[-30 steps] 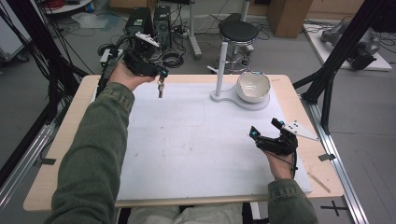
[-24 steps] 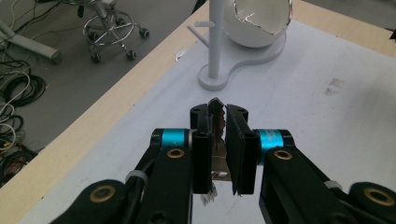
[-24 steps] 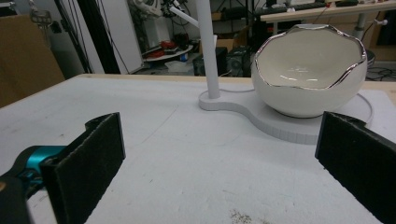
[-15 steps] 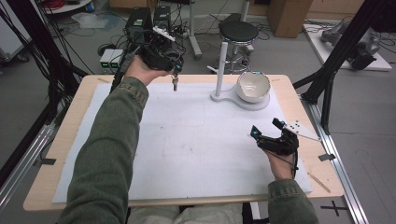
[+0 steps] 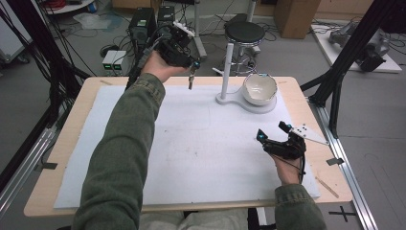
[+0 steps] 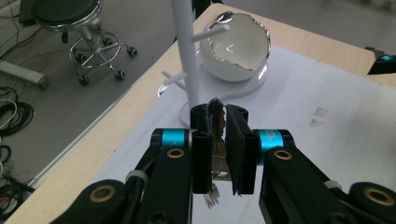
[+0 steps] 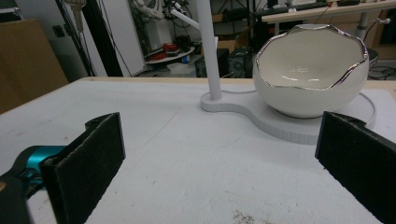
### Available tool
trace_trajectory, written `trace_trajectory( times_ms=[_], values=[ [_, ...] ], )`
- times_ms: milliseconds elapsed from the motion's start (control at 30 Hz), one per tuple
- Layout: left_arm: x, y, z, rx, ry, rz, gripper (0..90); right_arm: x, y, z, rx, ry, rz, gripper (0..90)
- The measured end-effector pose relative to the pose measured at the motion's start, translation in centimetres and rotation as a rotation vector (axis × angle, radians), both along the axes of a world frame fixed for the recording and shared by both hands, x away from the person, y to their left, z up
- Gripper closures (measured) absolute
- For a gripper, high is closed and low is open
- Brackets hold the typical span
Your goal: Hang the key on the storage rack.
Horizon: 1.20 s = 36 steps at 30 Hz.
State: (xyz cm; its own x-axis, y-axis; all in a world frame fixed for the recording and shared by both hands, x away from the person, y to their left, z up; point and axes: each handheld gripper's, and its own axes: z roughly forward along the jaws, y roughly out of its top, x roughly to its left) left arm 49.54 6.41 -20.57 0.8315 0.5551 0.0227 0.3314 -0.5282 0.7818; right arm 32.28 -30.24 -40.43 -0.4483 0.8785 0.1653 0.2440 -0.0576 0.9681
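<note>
Above the table's far edge, my left gripper [image 5: 192, 66] is held high, shut on a small thin metal object [image 5: 191, 81] that hangs down from it. In the left gripper view that object [image 6: 217, 123] sits edge-on between the shut jaws of the left gripper [image 6: 219, 109]. Just beyond stands a white peg stand [image 6: 187, 56] with an egg-shaped white bowl [image 6: 236, 46] on its base. The stand [image 5: 225, 72] and the bowl [image 5: 259, 88] are at the far right of the mat. My right gripper [image 5: 273, 132] rests open near the right edge, pointing at the bowl [image 7: 310, 74].
A white mat [image 5: 191, 143] covers most of the wooden table. A black frame post [image 5: 340, 81] rises beside the right edge. A stool [image 5: 244, 31] and cabled equipment [image 5: 143, 21] stand on the floor beyond. A thin wooden stick [image 5: 328, 187] lies at the front right.
My left gripper has carried the small metal object to the right along the far edge, closer to the peg stand. The right gripper has stayed where it was.
</note>
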Motion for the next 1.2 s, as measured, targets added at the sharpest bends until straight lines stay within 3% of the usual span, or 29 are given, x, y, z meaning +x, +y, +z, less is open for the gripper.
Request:
trace_trajectory(
  times_ms=[567,700,867,1067,1200],
  values=[
    [1.8,-5.5,1.5,-0.036,-0.038,-0.081,80.8,0.1,0.0,-0.2,-0.01,0.019,-0.001,0.5],
    [2.2,-6.9,1.4,-0.017,-0.045,-0.099,80.8,0.1,0.0,-0.1,-0.008,0.017,-0.003,0.5],
    [2.9,-8.6,1.3,-0.026,-0.044,-0.121,80.8,0.1,-0.1,-0.1,0.004,0.022,-0.01,0.5],
    [3.6,-9.4,0.9,-0.026,-0.039,-0.124,80.8,0.1,-0.1,-0.1,0.001,0.019,-0.011,0.5],
    [4.2,-10.0,0.3,-0.064,-0.019,-0.14,80.8,0.1,-0.2,-0.1,0.005,0.017,-0.016,0.5]
  ],
)
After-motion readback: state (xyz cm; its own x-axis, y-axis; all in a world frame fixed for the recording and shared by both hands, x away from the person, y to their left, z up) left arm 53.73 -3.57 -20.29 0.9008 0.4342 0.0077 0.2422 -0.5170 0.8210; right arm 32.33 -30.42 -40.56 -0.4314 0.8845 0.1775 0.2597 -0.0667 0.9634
